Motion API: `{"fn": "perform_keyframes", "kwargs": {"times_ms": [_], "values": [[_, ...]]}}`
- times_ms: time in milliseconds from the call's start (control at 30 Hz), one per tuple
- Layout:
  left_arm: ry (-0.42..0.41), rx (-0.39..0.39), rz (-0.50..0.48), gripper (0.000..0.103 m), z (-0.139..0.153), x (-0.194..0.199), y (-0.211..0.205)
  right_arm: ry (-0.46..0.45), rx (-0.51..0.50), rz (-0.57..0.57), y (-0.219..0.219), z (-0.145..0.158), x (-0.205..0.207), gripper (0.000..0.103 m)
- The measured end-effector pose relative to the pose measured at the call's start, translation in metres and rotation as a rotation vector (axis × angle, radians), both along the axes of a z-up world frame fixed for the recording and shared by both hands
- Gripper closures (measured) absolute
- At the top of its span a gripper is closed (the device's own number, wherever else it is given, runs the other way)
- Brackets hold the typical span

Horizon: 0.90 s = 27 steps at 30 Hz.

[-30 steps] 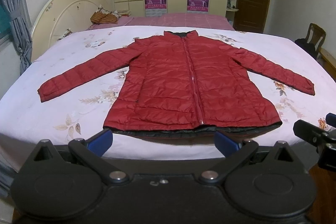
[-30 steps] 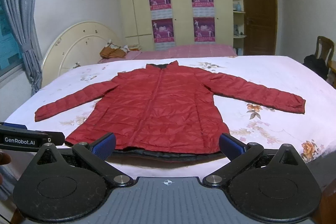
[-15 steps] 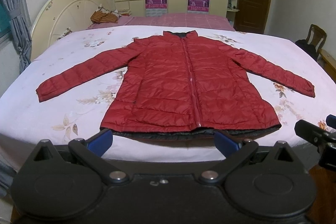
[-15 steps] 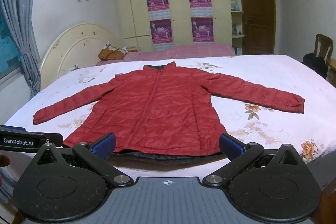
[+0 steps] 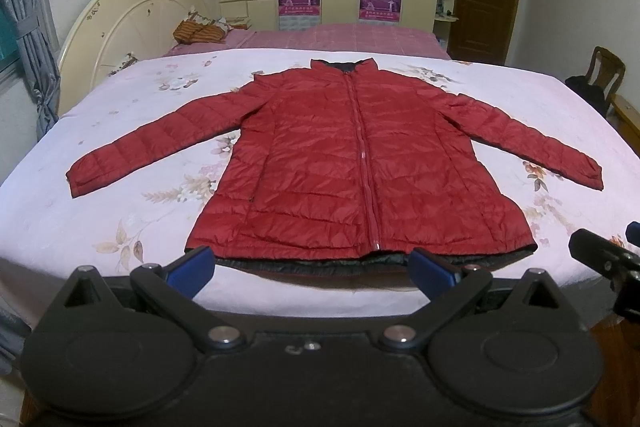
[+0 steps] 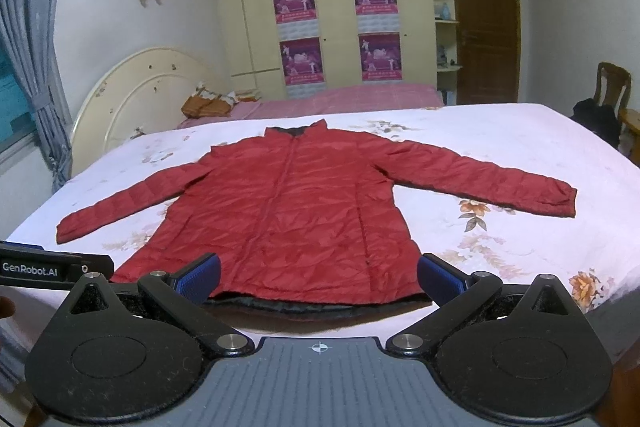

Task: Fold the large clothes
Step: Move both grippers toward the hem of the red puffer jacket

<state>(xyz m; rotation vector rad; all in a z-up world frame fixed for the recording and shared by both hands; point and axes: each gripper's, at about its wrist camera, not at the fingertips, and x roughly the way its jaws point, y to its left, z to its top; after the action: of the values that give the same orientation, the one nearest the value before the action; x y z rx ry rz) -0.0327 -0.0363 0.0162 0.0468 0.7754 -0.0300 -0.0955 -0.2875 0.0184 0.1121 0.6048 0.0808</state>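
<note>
Little has shifted over the past second: both wrist views have edged slightly closer to the red jacket (image 5: 360,163), which has not moved and lies front-up and zipped across the middle of both frames on the floral bedspread (image 5: 120,211), collar toward the top, hem toward the bottom. Its left sleeve (image 5: 160,143) runs to the left of the frame and its right sleeve (image 5: 532,143) to the right, both spread flat. No fold has begun, by the look of it. At the bottom of its own view the left gripper (image 5: 312,265) hangs released and empty just short of the hem (image 5: 320,261); the right gripper (image 6: 320,273) is likewise spread wide and holding nothing, and its body shows at the lower right edge of the left view. One likely risk is the slick quilted shell sliding from a shallow pinch, or the jaws catching only the top layer so the dark lining lags and the fold bunches. Another is the hem, which lies near the bed's front edge, low in the frame, slipping off if tugged that way. Bare bedspread lies around both cuffs and above the collar, leaving room to swing the sleeves inward; a wooden chair (image 5: 606,75) stands well apart at right.
</note>
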Motion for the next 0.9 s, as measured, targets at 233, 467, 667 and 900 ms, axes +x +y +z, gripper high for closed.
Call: {"fn": "perform_keyframes", "kwargs": {"times_ms": [233,467,667,900], "values": [[0.002,-0.012,-0.004,0.0,-0.002,0.005,0.0,-0.004,-0.006,-0.005,-0.006,0.0,0.005,0.0],[-0.002,-0.011,-0.003,0.0,-0.002,0.01,-0.005,-0.006,-0.008,-0.01,-0.014,-0.001,0.011,0.0],[-0.003,-0.016,0.005,0.0,-0.003,0.025,-0.006,-0.008,-0.013,-0.021,-0.021,-0.003,0.019,0.0],[-0.006,-0.031,0.029,0.0,-0.007,0.055,0.006,-0.011,0.005,-0.047,-0.031,-0.009,0.044,0.0]]}}
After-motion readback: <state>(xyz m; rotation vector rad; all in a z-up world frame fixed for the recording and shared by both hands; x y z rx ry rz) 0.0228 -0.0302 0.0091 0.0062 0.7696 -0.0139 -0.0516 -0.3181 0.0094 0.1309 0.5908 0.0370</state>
